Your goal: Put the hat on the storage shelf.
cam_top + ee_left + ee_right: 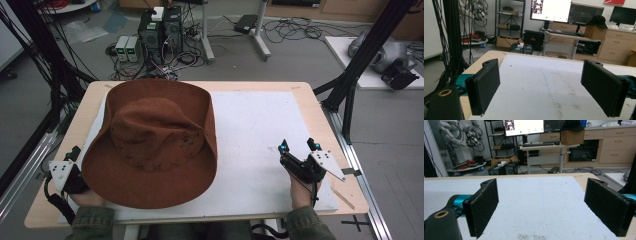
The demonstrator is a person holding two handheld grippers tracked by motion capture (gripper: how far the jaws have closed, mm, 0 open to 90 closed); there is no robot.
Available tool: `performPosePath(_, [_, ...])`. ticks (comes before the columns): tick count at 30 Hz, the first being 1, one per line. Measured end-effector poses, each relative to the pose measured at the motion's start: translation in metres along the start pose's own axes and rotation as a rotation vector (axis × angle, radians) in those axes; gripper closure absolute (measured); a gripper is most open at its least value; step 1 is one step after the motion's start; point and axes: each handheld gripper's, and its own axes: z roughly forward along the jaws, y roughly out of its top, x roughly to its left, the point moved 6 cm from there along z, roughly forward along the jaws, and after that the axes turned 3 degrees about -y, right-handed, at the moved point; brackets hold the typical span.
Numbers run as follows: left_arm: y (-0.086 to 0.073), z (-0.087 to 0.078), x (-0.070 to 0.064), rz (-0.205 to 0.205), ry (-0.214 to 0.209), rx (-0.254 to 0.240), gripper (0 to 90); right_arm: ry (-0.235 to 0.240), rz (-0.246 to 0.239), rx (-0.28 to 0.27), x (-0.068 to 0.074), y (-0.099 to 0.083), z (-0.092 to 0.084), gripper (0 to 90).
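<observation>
Hat (pixel 152 145) fills the mat's (pixel 260 125) left half; both grippers' fingers (pixel 482 206) gape, right half bare.

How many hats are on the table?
1. The brown hat lies on the left part of the white mat, beside the left gripper. Anything underneath it would be hidden.

Big brown hat (pixel 150 142) sits on the white mat (pixel 260 125) — left gripper (pixel 67 172) tucked right by its brim, right gripper (pixel 300 147) well apart, jaws spread.
</observation>
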Motion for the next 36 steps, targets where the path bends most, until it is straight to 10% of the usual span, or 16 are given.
performPosePath(36, [-0.006, 0.004, 0.002, 0.012, -0.038, 0.077, 15.5, 0.030, -0.087, 0.236, -0.002, -0.028, 0.017, 11.6])
